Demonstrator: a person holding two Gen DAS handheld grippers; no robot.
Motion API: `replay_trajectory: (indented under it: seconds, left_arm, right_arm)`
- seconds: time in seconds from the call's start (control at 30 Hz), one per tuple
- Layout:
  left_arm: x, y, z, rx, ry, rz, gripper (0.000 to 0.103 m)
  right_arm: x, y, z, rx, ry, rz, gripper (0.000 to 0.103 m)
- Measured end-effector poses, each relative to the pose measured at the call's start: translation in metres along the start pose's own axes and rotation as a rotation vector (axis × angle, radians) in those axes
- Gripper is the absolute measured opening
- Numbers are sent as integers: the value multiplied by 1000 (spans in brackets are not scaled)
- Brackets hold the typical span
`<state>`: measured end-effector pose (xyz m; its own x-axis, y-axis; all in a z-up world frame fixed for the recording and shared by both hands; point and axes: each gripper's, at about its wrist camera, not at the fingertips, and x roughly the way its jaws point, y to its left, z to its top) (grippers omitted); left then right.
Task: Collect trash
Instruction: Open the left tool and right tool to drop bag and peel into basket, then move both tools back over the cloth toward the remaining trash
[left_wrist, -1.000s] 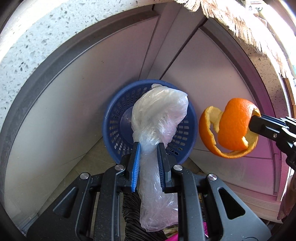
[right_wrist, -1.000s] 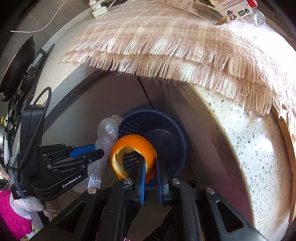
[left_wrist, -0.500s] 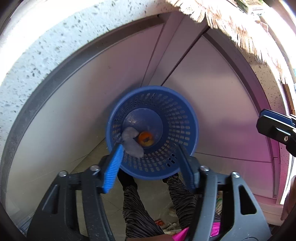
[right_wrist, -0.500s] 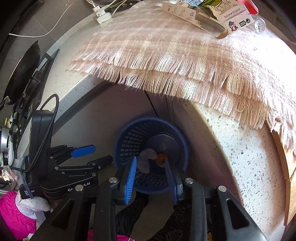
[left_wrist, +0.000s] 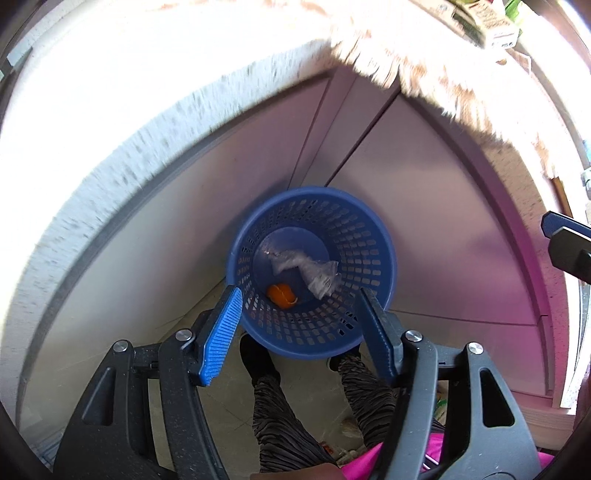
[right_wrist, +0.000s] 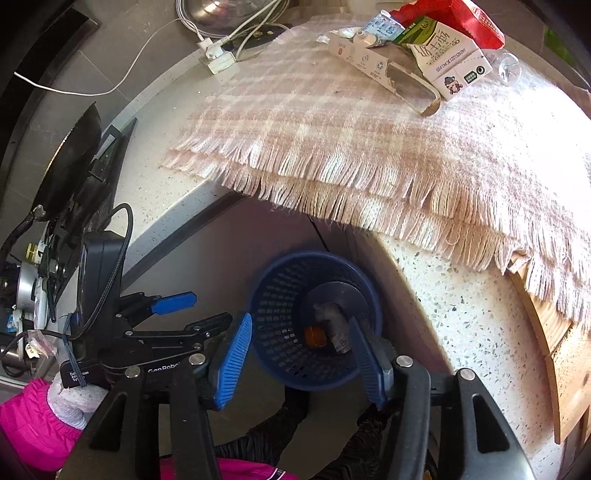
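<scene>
Left gripper (left_wrist: 299, 325) pointing steeply down, jaws spread wide with nothing between the pads, having opened within the last second. Right gripper (right_wrist: 301, 354) likewise aimed down, jaws just been opening, parted and empty. Both hanging above a blue perforated basket (left_wrist: 369, 236) on the floor, close against the grey cabinet doors (left_wrist: 207, 177) below the tabletop (right_wrist: 461, 314). Down in the basket's bottom, a piece of orange peel (left_wrist: 282, 295) and, just beside it, a crumpled clear plastic bag (left_wrist: 310, 267), one end leaning up against the basket's inner wall. Same two pieces visible from the right wrist, dimmer, seen between the right gripper's blue pads (right_wrist: 234, 363). Beneath the left gripper, two legs in dark striped trousers (left_wrist: 277, 410) on the pale floor tiles, feet just beside the basket. At lower left of the right wrist view, a white-gloved hand (right_wrist: 72, 397) with a pink sleeve (right_wrist: 29, 424) carrying the left gripper. Up on the speckled tabletop, a fringed checked cloth (right_wrist: 351, 147) overhanging the edge, and on its far end a cluster of cartons and wrappers: a milk carton (right_wrist: 454, 62), a flattened white box (right_wrist: 373, 66), a red bag (right_wrist: 461, 18). Farther left, a white power strip (right_wrist: 218, 59) with cables, and a dark pan (right_wrist: 74, 158).
</scene>
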<state>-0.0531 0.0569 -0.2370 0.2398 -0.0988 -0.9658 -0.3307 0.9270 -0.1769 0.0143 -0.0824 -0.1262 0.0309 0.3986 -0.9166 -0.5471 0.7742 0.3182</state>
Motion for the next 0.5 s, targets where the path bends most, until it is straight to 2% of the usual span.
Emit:
replay_trajectory:
  seconds: [0.13, 0.3, 0.5]
  left_arm:
    - [-24, -4, 7, 6, -43, -8, 65]
    - [-51, -11, 26, 1, -109, -27, 65]
    - [-76, -27, 57, -18, -175, -62, 65]
  right_arm:
    - [-24, -6, 4, -3, -52, 14, 63]
    - [-58, -23, 14, 17, -127, 27, 65]
    - [-92, -54, 30, 53, -222, 6, 75]
